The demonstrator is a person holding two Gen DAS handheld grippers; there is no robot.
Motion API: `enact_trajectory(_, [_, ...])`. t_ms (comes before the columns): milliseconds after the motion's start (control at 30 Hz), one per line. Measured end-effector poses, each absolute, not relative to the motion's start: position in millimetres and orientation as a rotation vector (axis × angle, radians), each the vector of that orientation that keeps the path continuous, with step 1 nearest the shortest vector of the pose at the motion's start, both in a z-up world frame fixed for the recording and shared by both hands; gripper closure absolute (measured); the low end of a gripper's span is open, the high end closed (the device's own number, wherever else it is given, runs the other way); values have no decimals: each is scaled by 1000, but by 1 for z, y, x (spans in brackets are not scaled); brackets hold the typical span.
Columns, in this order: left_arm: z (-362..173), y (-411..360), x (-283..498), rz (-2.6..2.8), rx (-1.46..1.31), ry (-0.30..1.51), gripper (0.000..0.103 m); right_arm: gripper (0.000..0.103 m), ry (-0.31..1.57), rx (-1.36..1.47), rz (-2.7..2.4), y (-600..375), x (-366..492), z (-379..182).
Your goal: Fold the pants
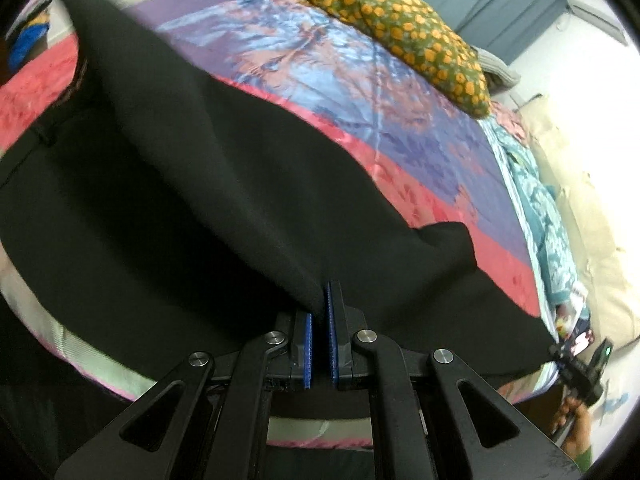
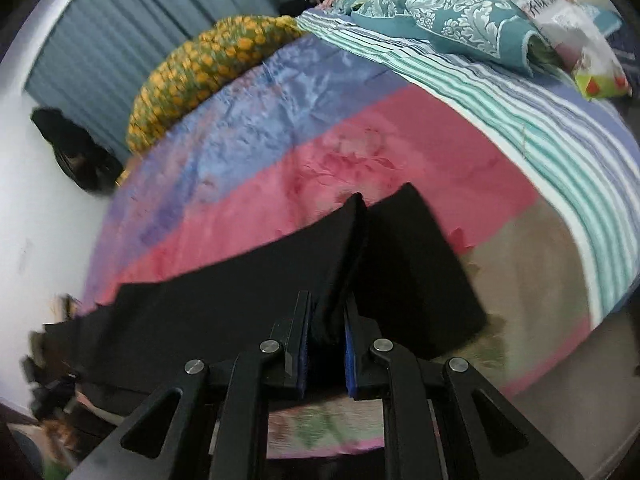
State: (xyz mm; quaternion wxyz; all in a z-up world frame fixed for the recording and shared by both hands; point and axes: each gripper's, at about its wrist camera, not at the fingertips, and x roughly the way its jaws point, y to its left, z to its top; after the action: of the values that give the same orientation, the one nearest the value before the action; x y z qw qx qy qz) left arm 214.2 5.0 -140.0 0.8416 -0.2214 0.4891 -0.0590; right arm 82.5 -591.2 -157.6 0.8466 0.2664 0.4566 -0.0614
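Cataloguing one item: black pants [image 1: 180,184], lying across a bed quilt [image 1: 320,92] banded in pink and blue-violet, partly lifted off it at both held points.

Holds. Left gripper [image 1: 320,320]: jaws closed tight on a pinch of black cloth, the fabric rising from the blue pads [image 1: 331,340] in a tented ridge toward the far left. Right gripper [image 2: 326,332]: jaws closed on a thicker bunch of cloth at the leg ends, where two cuff edges [image 2: 384,208] stand side by side just beyond the fingertips.

Handling, judged. Soft, limp, light; drapes and sags between holds, no stiffness to keep a fold by itself. Matte weave, likely not slippery on the pads, though it may drag on the satin-looking quilt. Not fragile. Best taken at hems, waistband or a doubled edge, both layers together, so that one layer does not slide away.

Surroundings. Orange-dotted green pillow [image 1: 392,28] at the far side; teal patterned bedding [image 2: 460,20] and a striped sheet [image 2: 540,128] to the right in the right wrist view.

Obscured. Waistband not identifiable; black on black hides seams, creases and layer count. Near edge of the garment is covered by gripper linkages. Left margin of the right wrist view is blurred. A second device and hand [image 1: 576,404] are cut off at the lower right of the left wrist view.
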Motion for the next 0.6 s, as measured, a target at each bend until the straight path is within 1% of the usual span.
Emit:
enact_trajectory(100, [-125, -11, 211, -161, -414, 993, 98, 89, 929, 491, -160, -594, 84, -143])
enact_trajectory(167, [-128, -22, 206, -183, -374, 1005, 98, 89, 883, 444, -192, -597, 81, -134])
enact_trajectory(233, [-142, -32, 202, -193, -329, 1038, 98, 89, 946, 434, -247, -607, 81, -152])
enact_trajectory(300, [-160, -34, 199, -178, -332, 1093, 98, 89, 1044, 490, -300, -619, 81, -180])
enact_trajectory(333, [-164, -33, 198, -177, -344, 1104, 98, 89, 1059, 513, -315, -623, 79, -188])
enact_trajectory(433, [-163, -35, 195, -179, -333, 1094, 98, 89, 1028, 531, -340, -631, 69, -185])
enact_trajectory(600, [-165, -37, 194, -166, -327, 1105, 98, 89, 1052, 462, -339, -626, 71, -179])
